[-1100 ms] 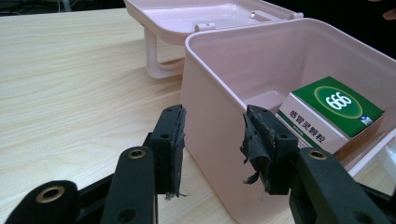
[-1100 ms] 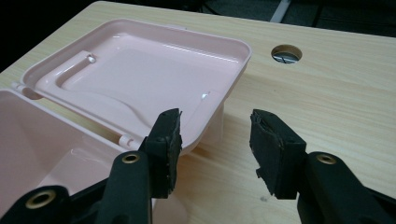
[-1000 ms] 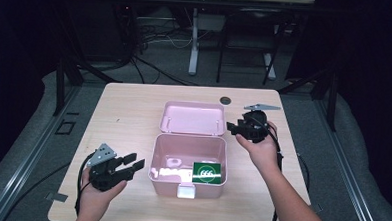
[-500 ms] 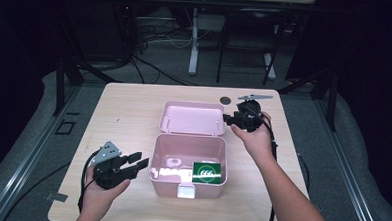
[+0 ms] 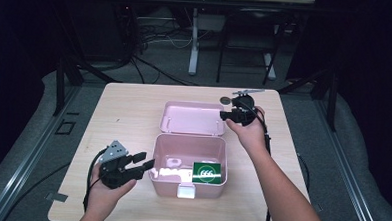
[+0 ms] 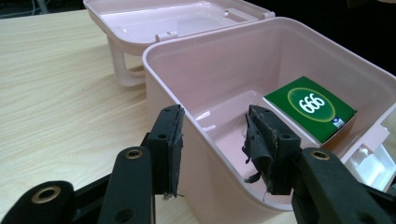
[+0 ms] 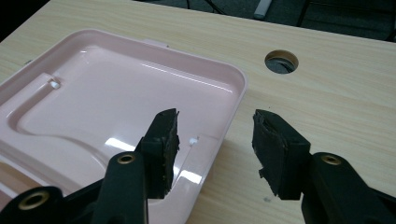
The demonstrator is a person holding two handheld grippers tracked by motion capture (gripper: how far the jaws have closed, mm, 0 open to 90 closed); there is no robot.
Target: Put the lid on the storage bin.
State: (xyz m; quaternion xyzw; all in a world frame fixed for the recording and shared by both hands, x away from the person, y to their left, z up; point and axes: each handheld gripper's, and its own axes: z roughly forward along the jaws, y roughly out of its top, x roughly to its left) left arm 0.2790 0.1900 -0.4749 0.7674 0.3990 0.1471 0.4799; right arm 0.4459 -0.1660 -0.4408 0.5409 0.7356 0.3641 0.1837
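Observation:
An open pink box (image 5: 188,187) stands mid-table, its lid (image 5: 191,118) folded back flat behind it. Inside lie a green packet marked 666 (image 5: 206,172) and a white item (image 5: 171,172). My left gripper (image 5: 146,164) is at the box's left wall. In the left gripper view its jaws (image 6: 215,140) have just been opening and straddle the wall of the box (image 6: 210,79) without pressing on it, with the green packet (image 6: 310,107) beyond. My right gripper (image 5: 225,114) is at the lid's right edge. Its jaws (image 7: 215,135) have opened a little and stand over the corner of the lid (image 7: 93,107).
The wooden table (image 5: 129,107) has a round cable hole (image 5: 225,99) just behind the lid's right corner, also in the right gripper view (image 7: 281,60). Cables trail from both grippers. The floor around the table is dark, with stands and wires at the back.
The right hand moved left and away, up to the lid's right corner. The left gripper's jaws spread wider at the box's left wall while the hand stayed put.

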